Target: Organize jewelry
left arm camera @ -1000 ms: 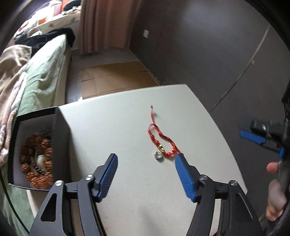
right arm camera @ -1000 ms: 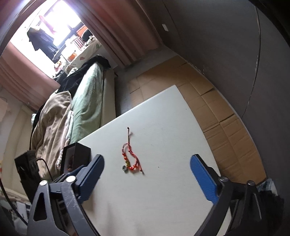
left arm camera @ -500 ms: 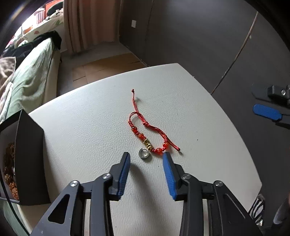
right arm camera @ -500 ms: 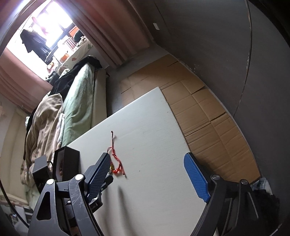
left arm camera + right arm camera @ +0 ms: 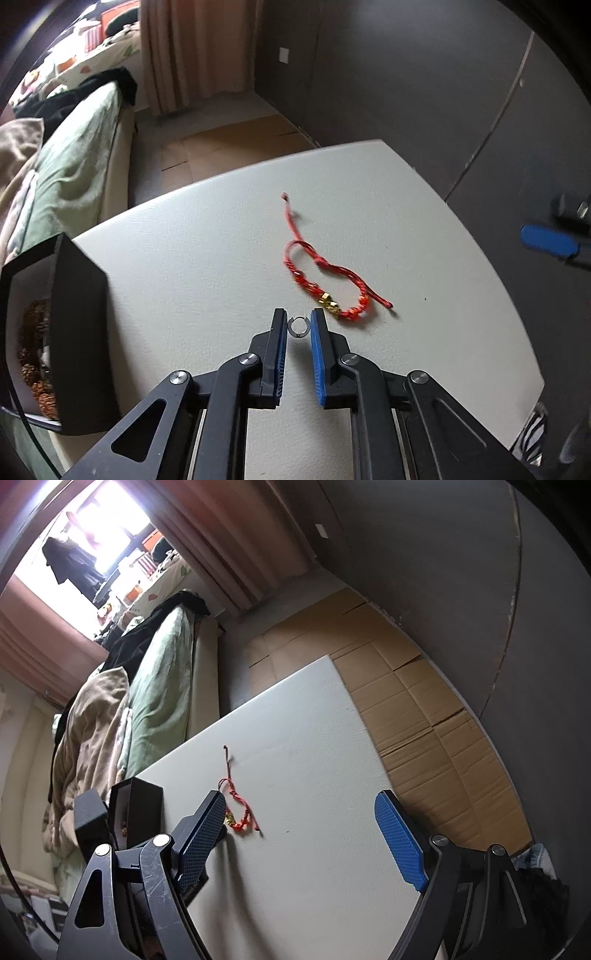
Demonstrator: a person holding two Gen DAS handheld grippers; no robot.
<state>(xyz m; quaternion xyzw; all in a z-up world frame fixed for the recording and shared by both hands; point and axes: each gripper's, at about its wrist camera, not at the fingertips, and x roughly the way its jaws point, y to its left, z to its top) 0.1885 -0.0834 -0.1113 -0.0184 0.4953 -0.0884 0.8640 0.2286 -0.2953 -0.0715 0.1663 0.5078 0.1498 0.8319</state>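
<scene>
A small silver ring lies on the white table between the fingertips of my left gripper, whose jaws have closed in around it and touch or nearly touch it. A red braided bracelet with a gold bead lies just to the right of the ring; it also shows in the right wrist view. An open black jewelry box with brown beads inside stands at the table's left edge. My right gripper is wide open and empty, above the table's right part.
A bed with green and beige bedding runs along the table's far left side. Flattened cardboard covers the floor beyond the right table edge. A dark wall stands behind.
My left gripper has come down and forward to the ring and its jaws have narrowed from wide open to closed around it. The right gripper stays open and shifts slightly.
</scene>
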